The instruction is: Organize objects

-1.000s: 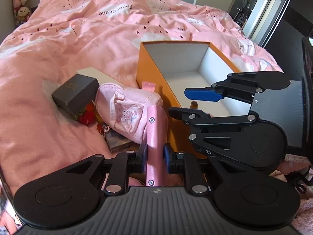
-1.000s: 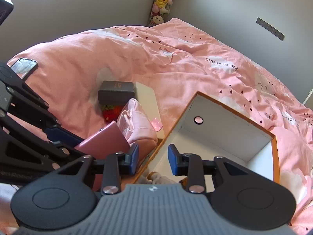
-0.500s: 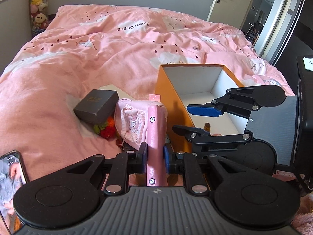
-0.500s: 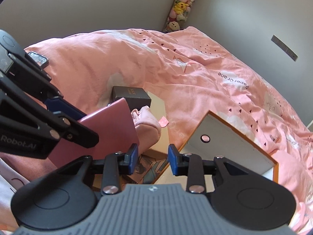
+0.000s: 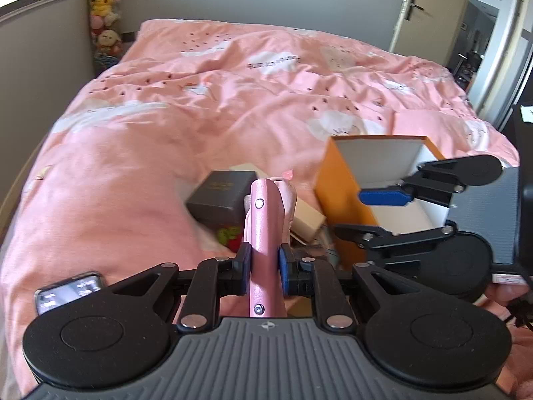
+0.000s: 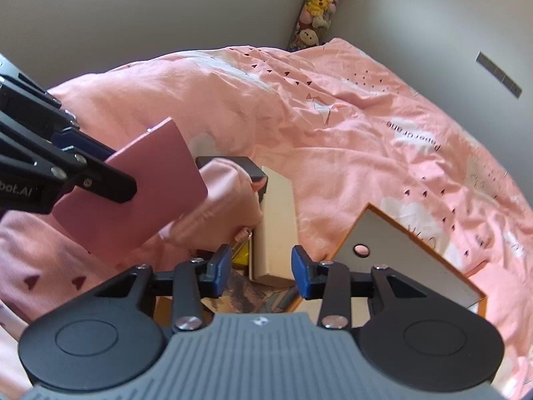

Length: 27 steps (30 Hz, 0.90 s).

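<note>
Evidently the left gripper pinches a pink notebook on edge, lifted above the bed. Its likely destination, the orange box, sits to the right. The right gripper jaws are opening, nothing between them.

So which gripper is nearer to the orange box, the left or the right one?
Right. The right gripper hangs at the orange box opening, jaws opening and empty. The left gripper, beside the box, is clamped on the pink case.
</note>
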Motion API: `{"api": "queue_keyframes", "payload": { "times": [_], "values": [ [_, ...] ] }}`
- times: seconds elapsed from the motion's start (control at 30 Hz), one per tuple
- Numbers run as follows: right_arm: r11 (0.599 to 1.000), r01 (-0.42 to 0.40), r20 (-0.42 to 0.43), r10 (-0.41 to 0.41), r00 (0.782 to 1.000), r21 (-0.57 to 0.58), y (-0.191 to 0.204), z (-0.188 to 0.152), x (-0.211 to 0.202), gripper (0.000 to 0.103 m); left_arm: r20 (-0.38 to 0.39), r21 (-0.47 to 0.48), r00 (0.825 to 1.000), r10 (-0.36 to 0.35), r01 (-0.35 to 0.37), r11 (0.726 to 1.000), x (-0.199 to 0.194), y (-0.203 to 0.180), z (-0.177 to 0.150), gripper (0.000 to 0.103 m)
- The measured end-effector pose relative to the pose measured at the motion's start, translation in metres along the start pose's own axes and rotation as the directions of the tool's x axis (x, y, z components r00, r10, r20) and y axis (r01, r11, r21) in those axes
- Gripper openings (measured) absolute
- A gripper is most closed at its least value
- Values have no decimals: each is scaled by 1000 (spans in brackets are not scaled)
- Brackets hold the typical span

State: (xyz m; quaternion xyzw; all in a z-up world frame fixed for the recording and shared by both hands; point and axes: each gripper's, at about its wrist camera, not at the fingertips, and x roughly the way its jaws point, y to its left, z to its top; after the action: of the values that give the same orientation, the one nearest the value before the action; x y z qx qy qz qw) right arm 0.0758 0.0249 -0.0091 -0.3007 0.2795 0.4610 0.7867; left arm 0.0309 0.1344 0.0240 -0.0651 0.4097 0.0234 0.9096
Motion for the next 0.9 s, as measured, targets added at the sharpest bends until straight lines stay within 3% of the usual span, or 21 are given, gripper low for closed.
{"api": "queue_keyframes", "payload": {
  "times": [0.23, 0.43, 0.63, 0.9],
  "values": [
    [999, -40, -13, 40, 999, 24, 4, 11, 14, 42, -31, -44, 995, 96, -97, 994, 18, 24, 1, 19],
    [995, -72, -43, 75, 996, 70, 2, 18, 34, 42, -76, -112, 994, 75, -83, 990, 32, 40, -5, 19],
    [990, -95, -43, 100, 994, 108, 2, 33, 52, 42, -102, -104, 987, 125, -135, 985, 45, 36, -7, 20],
    [986, -137, -77, 130, 989, -96, 17, 40, 84, 63, -115, -101, 985, 130, -142, 985, 60, 29, -11, 20]
  ]
}}
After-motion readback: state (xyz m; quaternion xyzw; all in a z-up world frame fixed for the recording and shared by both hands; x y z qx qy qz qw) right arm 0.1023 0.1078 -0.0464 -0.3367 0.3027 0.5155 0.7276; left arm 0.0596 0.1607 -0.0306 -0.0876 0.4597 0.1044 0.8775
